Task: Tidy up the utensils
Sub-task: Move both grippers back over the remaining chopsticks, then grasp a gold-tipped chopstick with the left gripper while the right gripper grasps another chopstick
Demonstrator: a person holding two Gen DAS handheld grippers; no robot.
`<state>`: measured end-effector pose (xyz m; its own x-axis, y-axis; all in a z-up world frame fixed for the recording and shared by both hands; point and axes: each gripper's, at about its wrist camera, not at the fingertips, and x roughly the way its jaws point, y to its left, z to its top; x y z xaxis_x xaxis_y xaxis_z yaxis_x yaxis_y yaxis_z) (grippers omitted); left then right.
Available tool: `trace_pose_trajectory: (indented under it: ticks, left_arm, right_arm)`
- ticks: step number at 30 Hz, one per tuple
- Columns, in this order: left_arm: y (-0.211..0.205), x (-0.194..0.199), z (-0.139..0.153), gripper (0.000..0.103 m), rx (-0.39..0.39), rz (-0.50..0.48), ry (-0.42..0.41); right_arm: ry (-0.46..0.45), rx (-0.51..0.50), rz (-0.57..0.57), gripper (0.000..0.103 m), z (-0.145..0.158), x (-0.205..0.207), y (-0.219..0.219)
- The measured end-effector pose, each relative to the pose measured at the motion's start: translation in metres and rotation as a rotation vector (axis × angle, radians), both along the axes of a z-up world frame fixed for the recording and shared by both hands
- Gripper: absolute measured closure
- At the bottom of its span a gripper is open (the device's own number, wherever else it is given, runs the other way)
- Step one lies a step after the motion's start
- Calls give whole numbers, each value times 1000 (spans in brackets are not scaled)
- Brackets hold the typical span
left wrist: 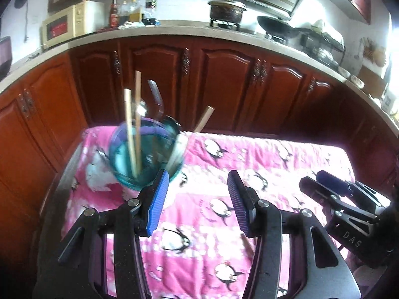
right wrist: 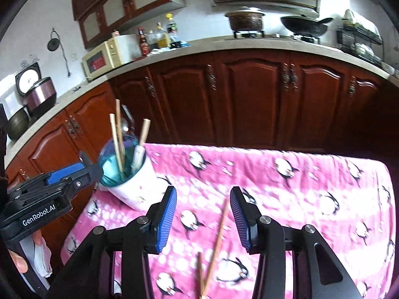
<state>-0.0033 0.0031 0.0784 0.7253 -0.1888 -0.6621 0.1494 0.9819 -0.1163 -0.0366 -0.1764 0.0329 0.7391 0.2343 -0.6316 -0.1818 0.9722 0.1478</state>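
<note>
A white cup with a teal rim [left wrist: 139, 164] [right wrist: 129, 186] stands at the back left of the pink penguin cloth [left wrist: 261, 154] [right wrist: 286, 186]. Three wooden chopsticks [left wrist: 132, 129] [right wrist: 117, 139], a metal spoon and a white-handled utensil stand in it. Two loose chopsticks [right wrist: 217, 244] lie crossed on the cloth near the front; one end shows in the left wrist view [left wrist: 247, 245]. My left gripper [left wrist: 198, 174] [right wrist: 87, 167] is open and empty, just right of the cup. My right gripper [right wrist: 203, 191] [left wrist: 321, 179] is open above the loose chopsticks, its pads not touching them.
Dark red cabinets [right wrist: 249, 104] run behind the table under a grey counter. On the counter stand a microwave [right wrist: 104, 54], bottles [right wrist: 162, 37], a pot [right wrist: 245, 20], a wok [right wrist: 304, 26] and a rice cooker [right wrist: 40, 94]. The cloth drops off at the table's far and left edges.
</note>
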Motion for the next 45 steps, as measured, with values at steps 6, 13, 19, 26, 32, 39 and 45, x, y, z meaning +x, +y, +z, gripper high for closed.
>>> trace_pose_trajectory:
  ticks: [6, 13, 19, 26, 32, 39, 45]
  left_arm:
    - [-33, -1, -16, 54, 6, -60, 40]
    - [-49, 4, -37, 54, -23, -110, 100]
    - [-43, 13, -74, 54, -106, -177, 258]
    - [-55, 13, -129, 63, -181, -263, 463]
    - [-68, 24, -155, 83, -197, -247, 541]
    - [-74, 40, -170, 92, -239, -250, 581]
    - [-46, 42, -155, 97, -225, -250, 548]
  right_arm:
    - [42, -10, -61, 60, -18, -10, -35]
    - [103, 11, -96, 60, -42, -11, -65]
    - [184, 65, -56, 60, -74, -2, -75]
    - [259, 106, 16, 68, -103, 11, -66]
    - [279, 127, 69, 75, -107, 24, -58]
    - [369, 192, 144, 75, -121, 64, -46]
    - [438, 188, 154, 75, -141, 106, -22]
